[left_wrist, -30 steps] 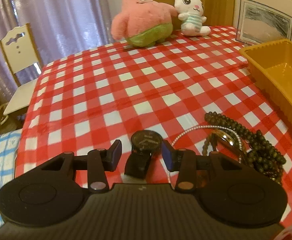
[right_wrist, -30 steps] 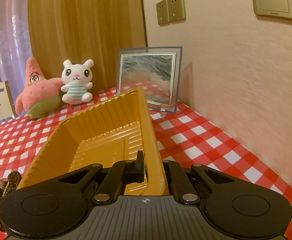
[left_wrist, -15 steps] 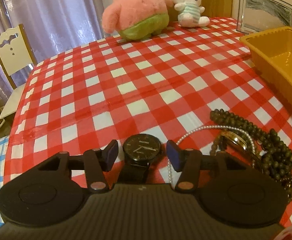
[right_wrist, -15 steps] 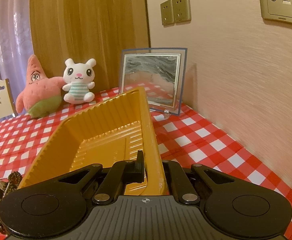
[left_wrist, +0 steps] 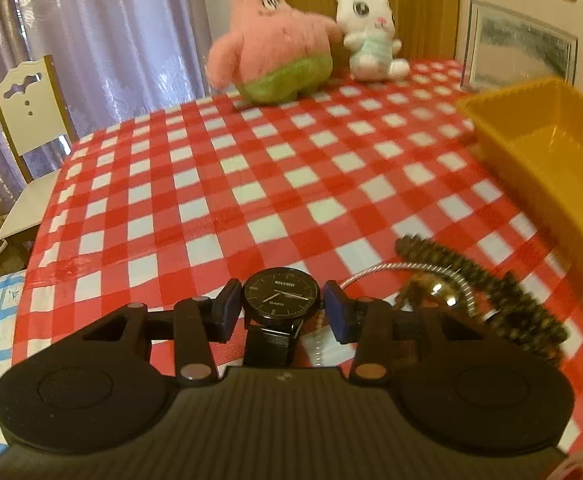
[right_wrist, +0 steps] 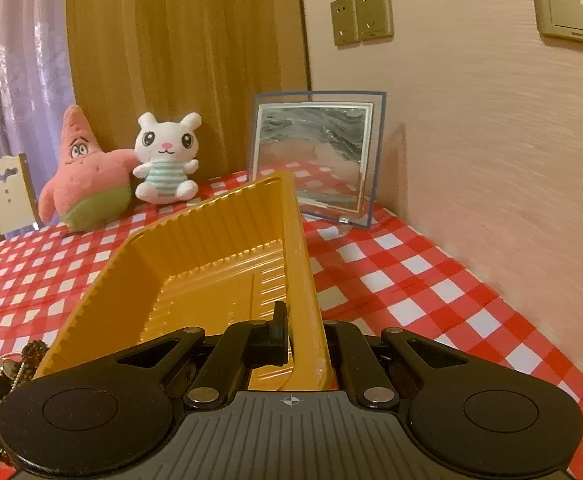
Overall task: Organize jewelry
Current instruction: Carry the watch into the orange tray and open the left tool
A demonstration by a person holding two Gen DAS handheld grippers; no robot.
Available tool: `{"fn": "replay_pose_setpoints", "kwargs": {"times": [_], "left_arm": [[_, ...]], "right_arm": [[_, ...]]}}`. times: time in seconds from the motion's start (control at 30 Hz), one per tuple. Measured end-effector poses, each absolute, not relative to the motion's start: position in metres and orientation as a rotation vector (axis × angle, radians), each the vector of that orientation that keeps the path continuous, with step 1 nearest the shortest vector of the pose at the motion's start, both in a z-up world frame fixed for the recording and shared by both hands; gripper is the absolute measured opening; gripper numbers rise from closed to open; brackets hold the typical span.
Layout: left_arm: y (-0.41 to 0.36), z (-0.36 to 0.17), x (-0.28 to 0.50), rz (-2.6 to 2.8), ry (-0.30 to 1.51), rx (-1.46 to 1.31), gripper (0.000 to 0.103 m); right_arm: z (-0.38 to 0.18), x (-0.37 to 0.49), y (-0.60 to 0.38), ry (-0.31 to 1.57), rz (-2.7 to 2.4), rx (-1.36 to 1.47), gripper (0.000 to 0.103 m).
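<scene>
A red-and-white checked tablecloth (left_wrist: 275, 184) covered the table, with lilac curtains (left_wrist: 103, 36) and a white chair (left_wrist: 31, 120) behind it. My left gripper (left_wrist: 279, 310) sat low over the cloth, its jaws closing with the black wristwatch (left_wrist: 280, 298) between them; small gaps showed on both sides of the dial, so the blue pads (left_wrist: 337, 312) were not pressing it. The watch strap ran back toward me at 6 o'clock under the gripper body. At 3 o'clock from the watch lay a silver chain (left_wrist: 403, 270) tangled with a string of dark beads (left_wrist: 511, 300). Farther out at 2 o'clock stood the yellow plastic tray (left_wrist: 547, 160). At 12 o'clock, at the far edge, sat a pink starfish plush (left_wrist: 275, 44) and a white bunny plush (left_wrist: 371, 36), touching. My right gripper (right_wrist: 307, 340) was pinched on the near right wall of that tray (right_wrist: 303, 280), one finger inside, one outside. A framed picture (right_wrist: 315, 156) stood beyond the tray against the wall.
</scene>
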State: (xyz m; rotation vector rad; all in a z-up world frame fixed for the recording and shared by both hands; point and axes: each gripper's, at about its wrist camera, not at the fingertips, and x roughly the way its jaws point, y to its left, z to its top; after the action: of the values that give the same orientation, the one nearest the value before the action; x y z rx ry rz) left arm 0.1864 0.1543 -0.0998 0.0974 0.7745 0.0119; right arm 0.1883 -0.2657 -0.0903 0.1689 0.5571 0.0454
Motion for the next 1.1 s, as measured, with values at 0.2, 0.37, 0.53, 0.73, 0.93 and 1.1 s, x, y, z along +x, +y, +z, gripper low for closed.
{"fn": "replay_pose_setpoints", "kwargs": {"times": [0.2, 0.37, 0.53, 0.73, 0.93, 1.1], "left_arm": [[0.140, -0.072, 0.168, 0.004, 0.719, 0.032, 0.041], [0.110, -0.039, 0.157, -0.063, 0.653, -0.035, 0.041], [0.062, -0.010, 0.153, -0.173, 0.587, -0.094, 0.041], [0.010, -0.008, 0.162, -0.305, 0.610, -0.184, 0.041], [-0.024, -0.039, 0.182, -0.355, 0.725, -0.229, 0.041], [-0.037, -0.067, 0.189, -0.338, 0.828, -0.221, 0.041]], "right_arm": [[-0.090, 0.188, -0.267, 0.560, 0.066, 0.168, 0.004], [-0.089, 0.186, -0.269, 0.559, 0.080, 0.165, 0.004], [-0.088, 0.183, -0.271, 0.557, 0.093, 0.156, 0.004], [-0.083, 0.179, -0.271, 0.551, 0.106, 0.133, 0.004], [-0.078, 0.171, -0.272, 0.551, 0.105, 0.120, 0.004], [-0.077, 0.166, -0.272, 0.562, 0.096, 0.128, 0.004]]}}
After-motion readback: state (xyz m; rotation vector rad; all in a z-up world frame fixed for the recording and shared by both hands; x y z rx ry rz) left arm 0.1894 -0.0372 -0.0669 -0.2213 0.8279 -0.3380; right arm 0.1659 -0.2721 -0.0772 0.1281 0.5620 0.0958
